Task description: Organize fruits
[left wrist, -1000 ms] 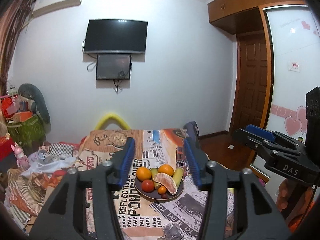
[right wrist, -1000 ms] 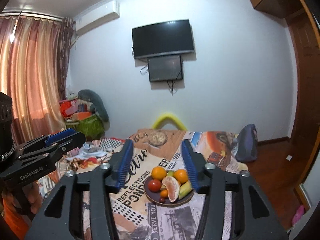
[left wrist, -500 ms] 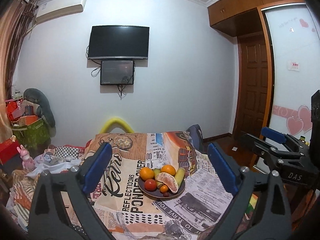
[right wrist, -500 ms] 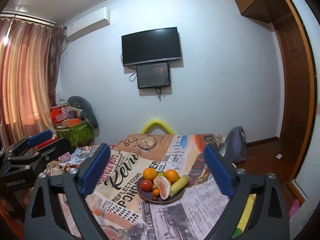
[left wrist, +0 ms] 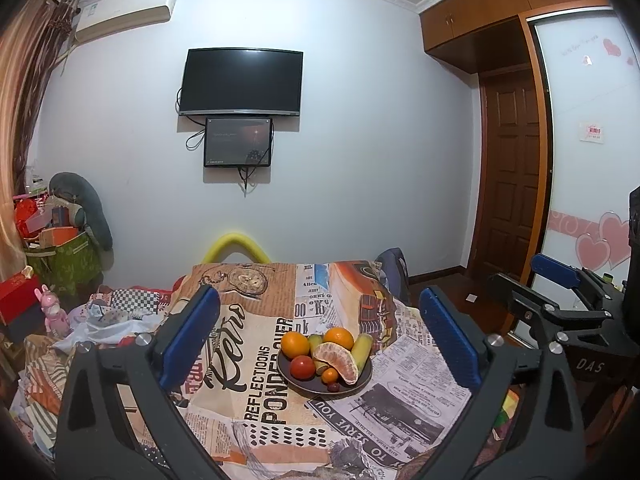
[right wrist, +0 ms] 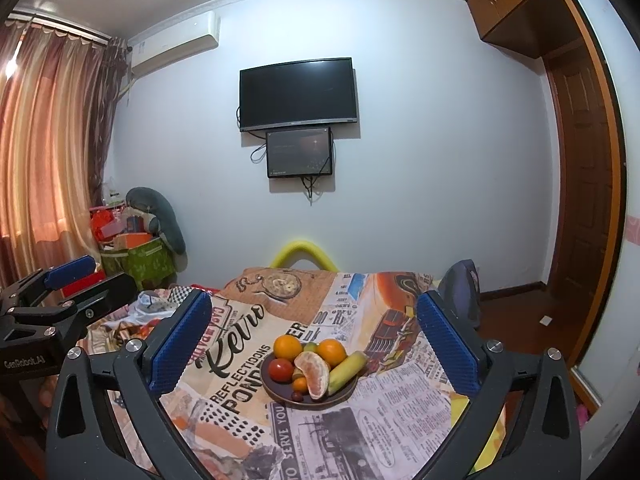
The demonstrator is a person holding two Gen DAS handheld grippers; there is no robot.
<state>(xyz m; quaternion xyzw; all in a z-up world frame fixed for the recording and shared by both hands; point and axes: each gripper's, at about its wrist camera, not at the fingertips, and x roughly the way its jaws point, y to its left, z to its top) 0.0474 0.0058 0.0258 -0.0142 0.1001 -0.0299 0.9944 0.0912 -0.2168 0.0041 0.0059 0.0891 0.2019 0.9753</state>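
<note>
So both hand-held grippers were wide open and empty, jaws having just been spreading with nothing between them. The left hand-held gripper (left wrist: 320,340) and the right hand-held gripper (right wrist: 314,344) sat side by side at the near edge, both aimed slightly down at the same target.

The target was a dark round plate (left wrist: 312,386) piled with fruit, sitting on a desk covered in a newspaper-print retro cloth (left wrist: 240,360). From either gripper it lay straight ahead and a bit lower, framed between the blue pads, not touched by them. I couldn't honestly say which hand was nearer; looked about even.

Count as best I could: two round oranges, the left orange (left wrist: 295,344) and the far orange (left wrist: 338,338); one red tomato (left wrist: 302,367); one peeled orange half showing its segments (left wrist: 338,362); one yellow-green banana (left wrist: 361,350), long axis running near to far, leaning right; one small orange kumquat-looking fruit (left wrist: 330,375); one tiny dark fruit at the near rim (left wrist: 333,387). Some greenish bits behind were too hidden to count.
</note>
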